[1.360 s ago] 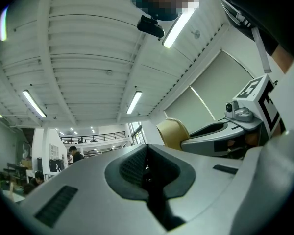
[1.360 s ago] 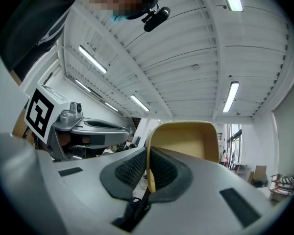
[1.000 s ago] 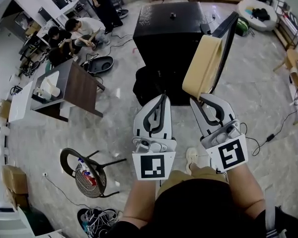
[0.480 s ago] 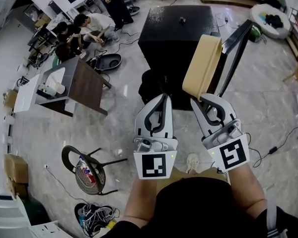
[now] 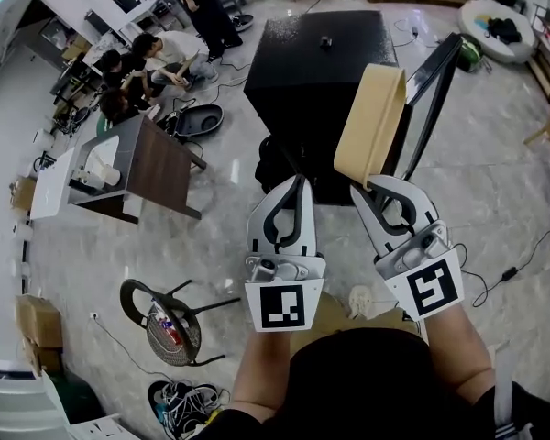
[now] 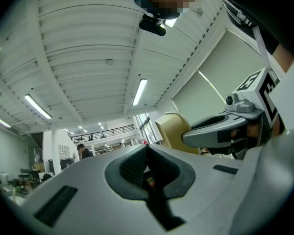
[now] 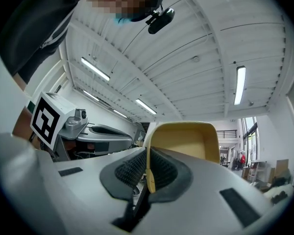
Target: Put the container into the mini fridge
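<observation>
Container point(image 5: 371, 122) hangs in the air, just in front of the black fridge point(image 5: 321, 62) and close beside its open door point(image 5: 431, 90). The right gripper point(image 5: 371, 191) is clamped on one thin wall at the rim, and the right gripper view shows the pads pressed on that edge with the tan tub point(image 7: 186, 141) rising tall above them. The left gripper point(image 5: 298, 183) is alongside with its jaws together and nothing between them, so it gives no support.

The main risk is the hold itself. With so little wall pinched and most of the tub standing beyond the jaws, a jolt could make it swing or slip out. The door is the next hazard: it is so near the tub's far side that a sideways drift may knock the two together and twist the grip. Carried this upright, the top edge may also catch the frame of the opening. Whether the dark inside has room, I cannot tell.
</observation>
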A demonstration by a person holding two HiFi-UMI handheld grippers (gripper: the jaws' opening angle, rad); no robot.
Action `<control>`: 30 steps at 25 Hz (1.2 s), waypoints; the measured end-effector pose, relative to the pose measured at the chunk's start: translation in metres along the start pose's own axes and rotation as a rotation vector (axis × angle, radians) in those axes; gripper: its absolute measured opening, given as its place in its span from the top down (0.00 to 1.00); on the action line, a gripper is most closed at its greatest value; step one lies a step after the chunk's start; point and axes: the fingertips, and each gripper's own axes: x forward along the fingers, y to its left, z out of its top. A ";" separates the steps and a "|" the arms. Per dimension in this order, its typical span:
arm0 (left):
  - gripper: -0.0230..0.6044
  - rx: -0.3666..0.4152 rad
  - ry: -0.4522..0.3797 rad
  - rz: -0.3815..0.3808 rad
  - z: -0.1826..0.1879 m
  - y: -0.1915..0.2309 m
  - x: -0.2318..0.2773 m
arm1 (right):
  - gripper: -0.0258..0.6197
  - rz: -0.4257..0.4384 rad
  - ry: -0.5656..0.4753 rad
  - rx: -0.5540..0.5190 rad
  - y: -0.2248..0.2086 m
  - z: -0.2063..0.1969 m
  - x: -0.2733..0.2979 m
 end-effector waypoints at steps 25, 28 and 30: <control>0.93 0.039 0.024 -0.196 -0.082 0.110 0.056 | 0.89 -0.052 0.123 -0.005 0.026 -0.058 0.138; 0.93 0.020 0.029 -0.212 -0.102 0.131 0.063 | 0.89 -0.054 0.163 -0.012 0.035 -0.077 0.162; 0.93 0.010 0.029 -0.239 -0.114 0.140 0.067 | 0.89 -0.051 0.213 -0.045 0.040 -0.092 0.172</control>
